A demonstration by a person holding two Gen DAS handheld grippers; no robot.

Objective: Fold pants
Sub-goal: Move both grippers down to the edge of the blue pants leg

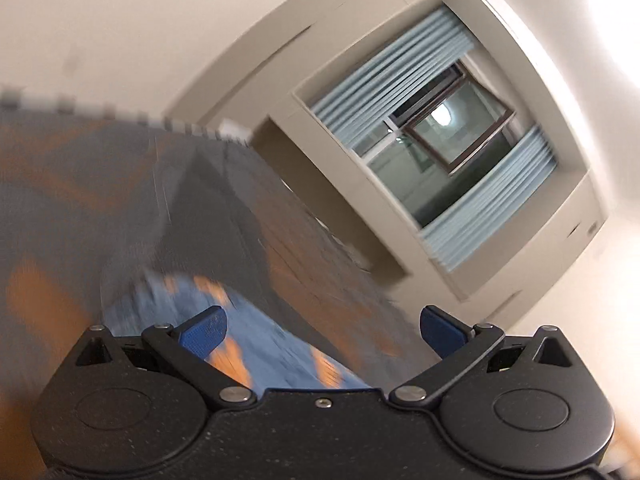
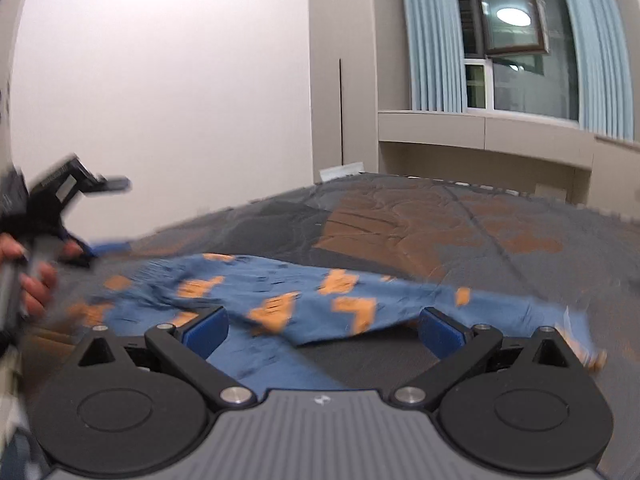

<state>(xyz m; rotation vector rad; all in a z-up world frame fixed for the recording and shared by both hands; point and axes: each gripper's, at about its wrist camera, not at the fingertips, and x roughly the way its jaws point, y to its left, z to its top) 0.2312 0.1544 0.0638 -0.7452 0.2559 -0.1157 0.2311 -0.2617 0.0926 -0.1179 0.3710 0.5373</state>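
Note:
The blue pants with orange patches (image 2: 280, 300) lie spread and rumpled on the bed, just beyond my right gripper (image 2: 322, 330), which is open and empty with its jaws wide apart over the cloth's near edge. In the left wrist view the pants (image 1: 260, 344) show blurred below my left gripper (image 1: 320, 332), which is open, empty and tilted up toward the wall. The left gripper also shows at the far left of the right wrist view (image 2: 60, 200), held in a hand above the pants' left end.
A grey and orange patterned bedspread (image 2: 440, 232) covers the bed. A white wall, a beige cabinet (image 2: 344, 80) and a window with light blue curtains (image 2: 432, 40) stand behind the bed.

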